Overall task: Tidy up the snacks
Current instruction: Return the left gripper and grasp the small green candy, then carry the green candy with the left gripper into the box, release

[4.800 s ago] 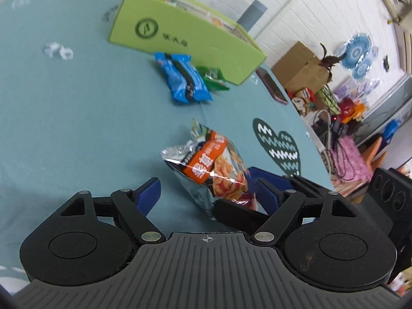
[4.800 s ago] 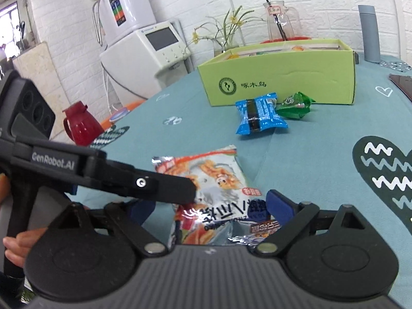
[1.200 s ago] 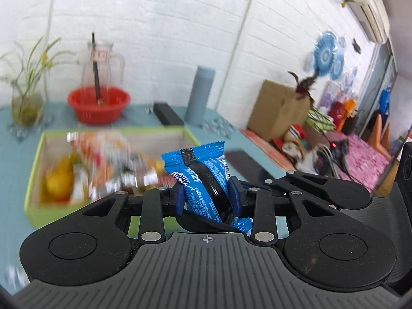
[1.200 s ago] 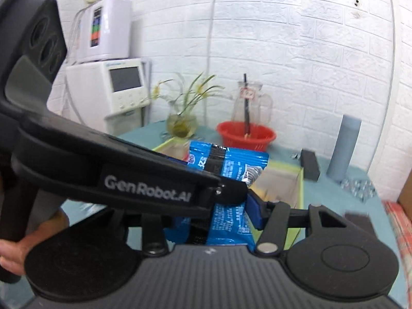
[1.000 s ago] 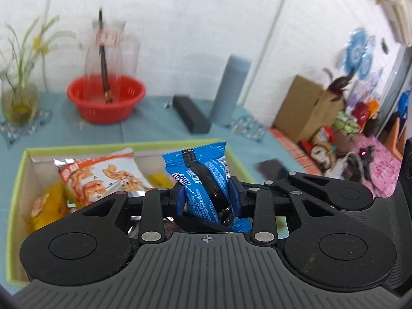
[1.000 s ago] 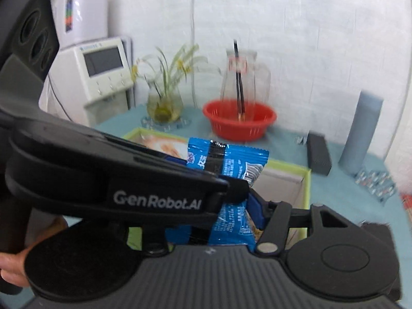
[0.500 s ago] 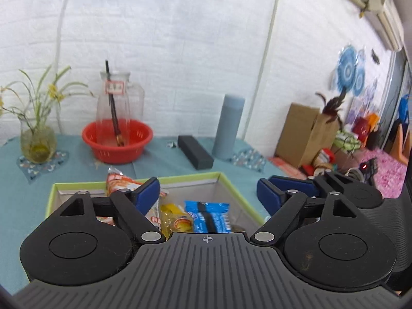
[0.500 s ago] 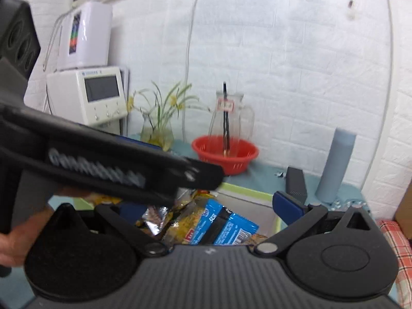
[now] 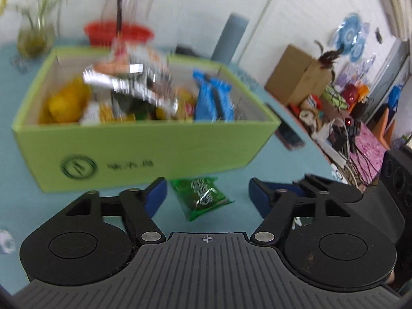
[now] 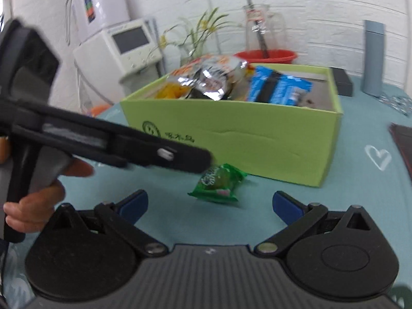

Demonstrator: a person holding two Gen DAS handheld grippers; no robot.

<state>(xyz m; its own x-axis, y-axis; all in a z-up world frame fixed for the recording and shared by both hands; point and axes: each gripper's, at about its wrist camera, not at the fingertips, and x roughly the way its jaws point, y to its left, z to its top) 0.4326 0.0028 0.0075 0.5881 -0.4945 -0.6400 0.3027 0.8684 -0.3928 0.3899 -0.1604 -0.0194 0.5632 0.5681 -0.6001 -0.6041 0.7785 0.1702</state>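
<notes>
You dropped the blue snack pack (image 9: 213, 100) into the green box (image 9: 154, 149), then pulled both grippers back and down in front of it, jaws empty, left gripper (image 9: 206, 197) closing again, toward the green packet (image 10: 219, 184) lying just before the box.

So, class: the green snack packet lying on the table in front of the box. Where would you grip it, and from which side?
Grip the green snack packet across its puffed middle, coming down from above on the near side, since the green box wall stands right behind it. It lies flat on the tablecloth with crimped ends, so those thin ends could slip. The left hand-held gripper, jaws closing but empty, already frames it.
</notes>
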